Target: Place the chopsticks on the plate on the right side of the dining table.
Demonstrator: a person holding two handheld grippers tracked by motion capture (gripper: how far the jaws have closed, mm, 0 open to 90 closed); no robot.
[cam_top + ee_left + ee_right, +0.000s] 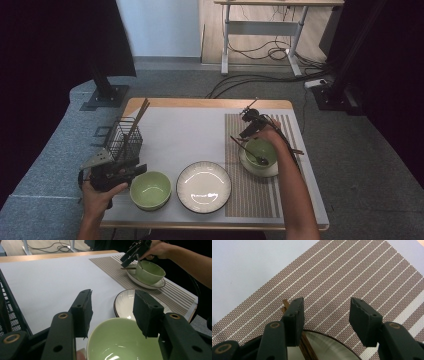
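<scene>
- Your left gripper (131,170) hovers with its jaws apart and nothing between them, just above the near rim of the green bowl (150,189) at the table's front left.
- Your right gripper (248,131) also stands open and empty over the striped placemat (250,195), just beyond the second green bowl (261,150) on its saucer (257,170).
- A spoon (250,153) rests in that bowl; brown chopsticks (305,346) lie across the saucer's rim beside your right gripper's left jaw.
- The white plate (204,186) sits between the two bowls.
</scene>
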